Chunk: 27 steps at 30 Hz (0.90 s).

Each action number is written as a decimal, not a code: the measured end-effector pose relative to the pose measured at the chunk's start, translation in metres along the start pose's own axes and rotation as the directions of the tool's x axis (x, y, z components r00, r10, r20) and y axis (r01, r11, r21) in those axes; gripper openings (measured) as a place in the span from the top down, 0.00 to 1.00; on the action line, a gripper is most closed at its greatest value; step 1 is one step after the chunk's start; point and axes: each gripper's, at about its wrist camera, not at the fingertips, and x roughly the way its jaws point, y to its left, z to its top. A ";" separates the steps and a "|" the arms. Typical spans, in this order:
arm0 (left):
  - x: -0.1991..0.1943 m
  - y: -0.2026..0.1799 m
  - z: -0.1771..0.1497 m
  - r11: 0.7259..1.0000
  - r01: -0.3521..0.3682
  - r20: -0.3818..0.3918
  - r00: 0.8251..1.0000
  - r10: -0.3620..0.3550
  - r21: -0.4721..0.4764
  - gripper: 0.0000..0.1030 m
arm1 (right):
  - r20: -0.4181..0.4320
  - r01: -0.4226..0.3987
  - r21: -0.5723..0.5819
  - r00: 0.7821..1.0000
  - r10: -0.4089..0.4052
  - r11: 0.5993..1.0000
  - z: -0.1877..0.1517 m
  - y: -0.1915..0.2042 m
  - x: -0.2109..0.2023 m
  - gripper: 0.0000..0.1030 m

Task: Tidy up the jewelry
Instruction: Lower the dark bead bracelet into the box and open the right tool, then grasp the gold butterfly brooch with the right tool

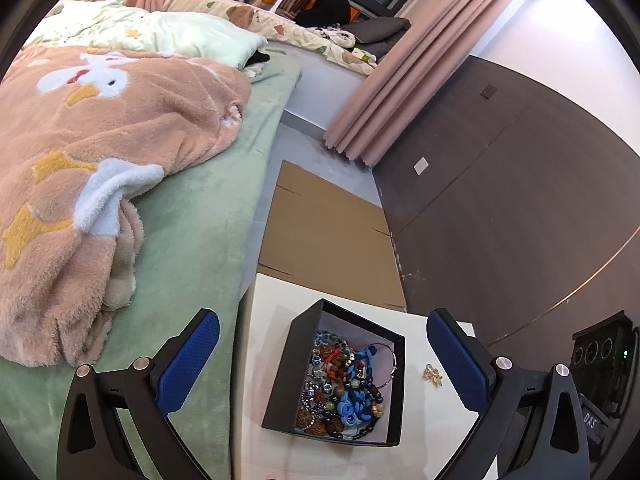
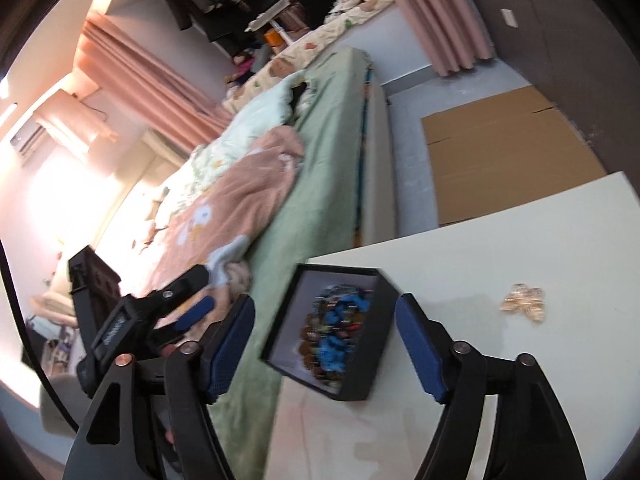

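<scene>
A black open box (image 1: 296,372) full of tangled bead bracelets and necklaces (image 1: 344,388) sits on a white table (image 1: 420,440). A small golden jewelry piece (image 1: 433,375) lies on the table right of the box. My left gripper (image 1: 323,360) is open and empty, held above the box. In the right wrist view the box (image 2: 384,320) is blurred and sits between my open, empty right gripper's (image 2: 325,320) blue pads (image 2: 418,344). The golden piece (image 2: 524,301) lies to the right. The left gripper (image 2: 188,300) shows at the left, over the bed.
A bed with a green sheet (image 1: 192,240) and a pink fleece blanket (image 1: 100,152) runs along the table's left side. Flattened cardboard (image 1: 332,236) lies on the floor beyond the table. A dark wall (image 1: 500,184) and pink curtain (image 1: 404,80) stand to the right.
</scene>
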 end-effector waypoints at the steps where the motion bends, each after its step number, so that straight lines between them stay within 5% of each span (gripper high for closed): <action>1: 0.001 -0.002 -0.001 1.000 -0.002 -0.004 1.000 0.002 0.007 0.00 | 0.001 0.017 0.001 1.000 -0.017 1.000 0.000 -0.004 -0.003 0.18; 3: 0.003 -0.005 -0.003 1.000 -0.003 -0.012 1.000 0.003 0.021 0.00 | -0.002 0.044 0.001 0.999 -0.044 0.999 -0.001 -0.012 -0.010 0.09; 11: 0.013 -0.025 -0.010 0.996 -0.005 -0.039 0.999 0.009 0.087 0.00 | -0.009 0.228 0.030 0.974 -0.228 0.973 0.003 -0.048 -0.025 0.09; 19: 0.024 -0.043 -0.020 0.986 -0.013 -0.078 0.997 0.026 0.167 0.00 | -0.085 0.315 0.028 0.946 -0.312 0.949 0.003 -0.076 -0.011 0.09; 27: 0.028 -0.047 -0.022 0.982 -0.016 -0.097 0.995 0.035 0.188 0.00 | -0.148 0.369 0.059 0.922 -0.358 0.928 0.001 -0.094 0.014 0.21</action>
